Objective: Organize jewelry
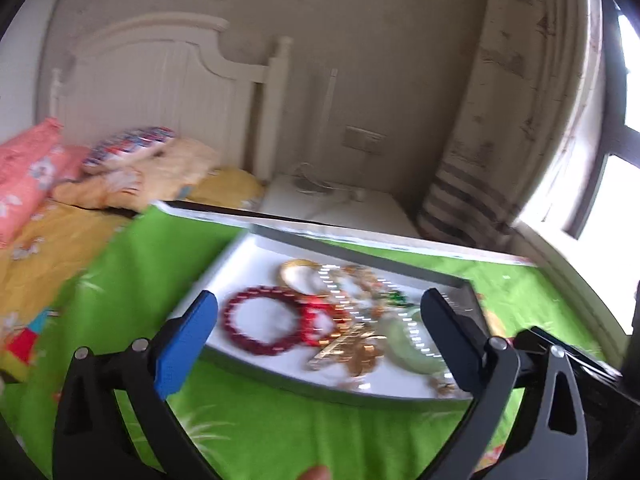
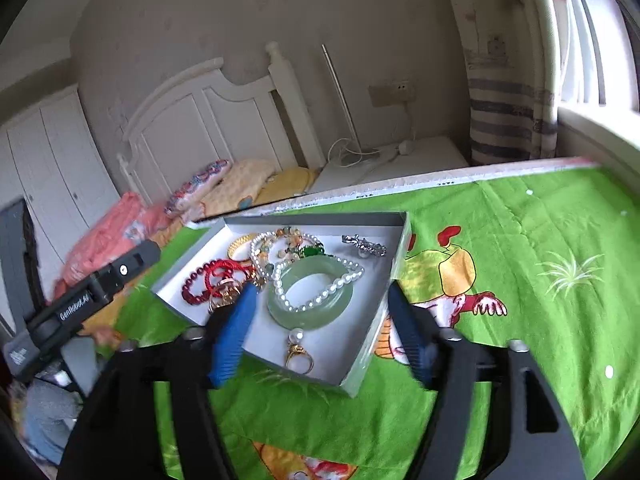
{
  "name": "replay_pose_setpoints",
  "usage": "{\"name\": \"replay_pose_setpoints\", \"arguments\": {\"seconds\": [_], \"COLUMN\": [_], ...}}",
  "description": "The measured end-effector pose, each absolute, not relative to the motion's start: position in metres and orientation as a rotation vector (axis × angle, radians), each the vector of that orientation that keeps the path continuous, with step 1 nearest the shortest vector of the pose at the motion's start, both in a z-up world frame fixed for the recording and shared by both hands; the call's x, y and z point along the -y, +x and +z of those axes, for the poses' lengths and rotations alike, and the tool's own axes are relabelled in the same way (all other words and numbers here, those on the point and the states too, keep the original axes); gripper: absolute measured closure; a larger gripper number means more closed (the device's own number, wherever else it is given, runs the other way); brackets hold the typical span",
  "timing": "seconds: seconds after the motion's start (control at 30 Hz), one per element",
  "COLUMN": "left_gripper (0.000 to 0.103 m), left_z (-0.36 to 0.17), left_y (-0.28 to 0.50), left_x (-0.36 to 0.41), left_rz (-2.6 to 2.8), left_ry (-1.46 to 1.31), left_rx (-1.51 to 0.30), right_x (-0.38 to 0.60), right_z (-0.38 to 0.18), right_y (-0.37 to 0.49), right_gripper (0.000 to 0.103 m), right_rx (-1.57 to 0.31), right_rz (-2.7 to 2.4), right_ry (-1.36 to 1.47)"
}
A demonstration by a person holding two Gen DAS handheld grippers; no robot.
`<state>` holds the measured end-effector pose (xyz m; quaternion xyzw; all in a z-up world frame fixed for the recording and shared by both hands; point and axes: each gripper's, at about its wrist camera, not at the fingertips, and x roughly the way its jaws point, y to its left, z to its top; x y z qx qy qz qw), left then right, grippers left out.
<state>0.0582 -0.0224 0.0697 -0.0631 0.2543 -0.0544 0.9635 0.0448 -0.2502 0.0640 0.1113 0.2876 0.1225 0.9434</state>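
both grippers, left gripper (image 1: 320, 336) and right gripper (image 2: 320, 324), are hanging spread and empty over the white tray (image 2: 372, 308) on the green cloth. jade bangle (image 2: 310, 294) is looking stiff, slick, breakable; i'm guessing pinching across its rim.

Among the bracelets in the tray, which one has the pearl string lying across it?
The pale green jade bangle; the white pearl string crosses its ring. The dark red beaded bracelet lies apart.

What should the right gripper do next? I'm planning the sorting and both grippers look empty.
Probably lower the open right gripper onto the jade bangle: it lies nearest in the box, large and easy to grasp, though the pearl strand draped across it may come along.
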Motion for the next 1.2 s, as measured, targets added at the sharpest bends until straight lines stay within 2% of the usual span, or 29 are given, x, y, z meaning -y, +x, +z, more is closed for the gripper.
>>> {"name": "replay_pose_setpoints", "arguments": {"seconds": [0.13, 0.27, 0.53, 1.2], "left_gripper": [0.002, 0.002, 0.002, 0.002], "left_z": [0.064, 0.067, 0.056, 0.054], "left_y": [0.057, 0.055, 0.055, 0.055], "left_x": [0.027, 0.019, 0.04, 0.039], "left_rz": [0.002, -0.005, -0.041, -0.093], "left_ry": [-0.019, -0.021, 0.055, 0.024], "left_rx": [-0.56, -0.56, -0.607, -0.63], "right_x": [0.22, 0.218, 0.219, 0.223], "right_z": [0.066, 0.068, 0.064, 0.062], "right_y": [0.035, 0.031, 0.038, 0.037], "right_gripper": [0.022, 0.017, 0.017, 0.017], "right_rx": [-0.551, -0.519, -0.56, -0.568], "right_rz": [0.193, 0.169, 0.173, 0.145], "right_ry": [0.053, 0.04, 0.036, 0.05]}}
